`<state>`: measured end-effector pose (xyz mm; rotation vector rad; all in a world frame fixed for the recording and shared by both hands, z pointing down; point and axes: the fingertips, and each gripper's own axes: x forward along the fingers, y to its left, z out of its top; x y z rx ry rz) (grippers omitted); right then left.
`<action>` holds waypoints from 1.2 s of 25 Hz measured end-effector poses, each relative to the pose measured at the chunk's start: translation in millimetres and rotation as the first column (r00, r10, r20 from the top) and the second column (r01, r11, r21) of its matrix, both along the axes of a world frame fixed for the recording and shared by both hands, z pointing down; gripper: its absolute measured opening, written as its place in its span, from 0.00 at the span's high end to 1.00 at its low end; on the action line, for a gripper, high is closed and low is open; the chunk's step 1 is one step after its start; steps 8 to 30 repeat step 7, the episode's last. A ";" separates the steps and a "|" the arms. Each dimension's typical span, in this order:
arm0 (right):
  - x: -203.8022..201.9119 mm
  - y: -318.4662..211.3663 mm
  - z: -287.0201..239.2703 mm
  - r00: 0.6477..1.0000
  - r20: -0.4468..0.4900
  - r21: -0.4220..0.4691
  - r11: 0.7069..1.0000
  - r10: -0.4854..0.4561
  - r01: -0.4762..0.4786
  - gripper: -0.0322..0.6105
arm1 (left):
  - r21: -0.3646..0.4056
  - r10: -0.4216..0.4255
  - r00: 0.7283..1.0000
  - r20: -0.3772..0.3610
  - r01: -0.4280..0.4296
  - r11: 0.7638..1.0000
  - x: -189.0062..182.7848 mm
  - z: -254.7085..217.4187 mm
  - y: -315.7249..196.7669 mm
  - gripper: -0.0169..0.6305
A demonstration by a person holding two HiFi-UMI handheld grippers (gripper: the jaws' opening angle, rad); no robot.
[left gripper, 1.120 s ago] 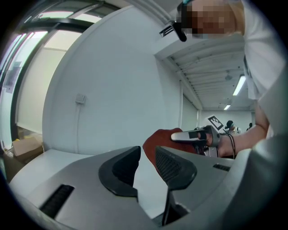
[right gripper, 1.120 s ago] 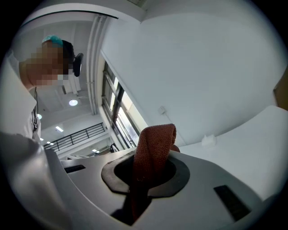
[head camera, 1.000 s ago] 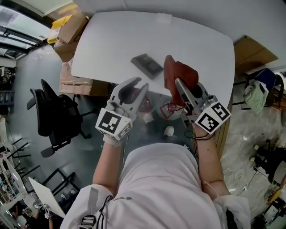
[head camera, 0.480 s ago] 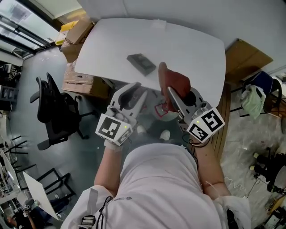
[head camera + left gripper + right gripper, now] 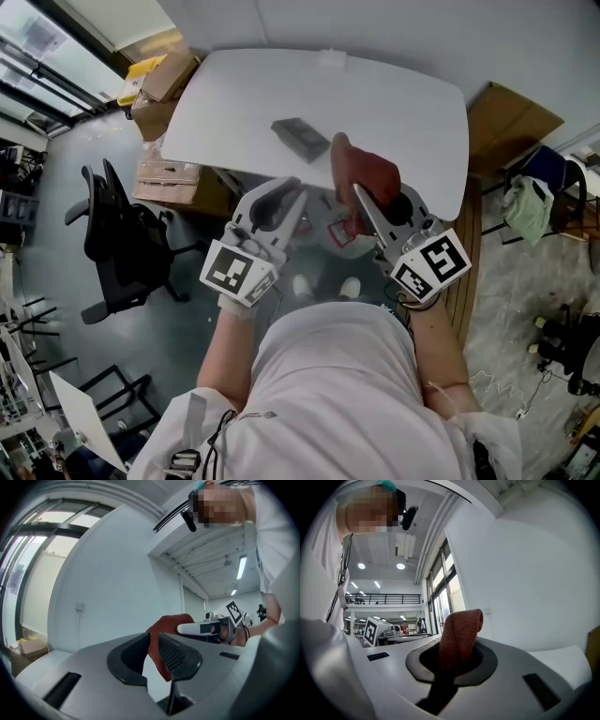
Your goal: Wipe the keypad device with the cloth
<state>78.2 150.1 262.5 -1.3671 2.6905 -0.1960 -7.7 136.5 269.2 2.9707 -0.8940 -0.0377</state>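
Observation:
The dark keypad device (image 5: 300,138) lies flat on the white table (image 5: 394,103), toward its middle. My right gripper (image 5: 360,194) is shut on a red-brown cloth (image 5: 362,171), which stands up out of the jaws (image 5: 459,634) over the table's near edge, just right of the device. My left gripper (image 5: 292,188) hovers below the near edge, left of the cloth. Its jaws are closing with a narrow gap and nothing between them. In the left gripper view (image 5: 153,653) the cloth (image 5: 165,624) and the right gripper (image 5: 206,629) show beyond that gap.
Cardboard boxes (image 5: 161,77) are stacked on the floor by the table's left end. A black office chair (image 5: 122,242) stands at the left. A flat carton (image 5: 511,117) and a chair with a pale cloth (image 5: 527,206) are at the right.
The left gripper's jaws have narrowed. Both grippers, with the cloth still in the right one, now sit slightly nearer the table's near edge than a second ago.

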 end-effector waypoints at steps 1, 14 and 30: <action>-0.9 1.3 -0.9 1.000 0.001 0.001 1.000 0.003 -0.003 0.87 | 0.000 0.002 1.000 0.000 -0.002 1.000 -1.4 -0.1 1.4 0.86; -7.5 4.8 -3.3 1.000 -0.014 0.003 1.000 0.018 -0.018 0.87 | -0.001 0.002 1.000 -0.017 -0.002 1.000 -12.3 -4.2 4.4 0.92; -7.5 4.8 -3.3 1.000 -0.014 0.003 1.000 0.018 -0.018 0.87 | -0.001 0.002 1.000 -0.017 -0.002 1.000 -12.3 -4.2 4.4 0.92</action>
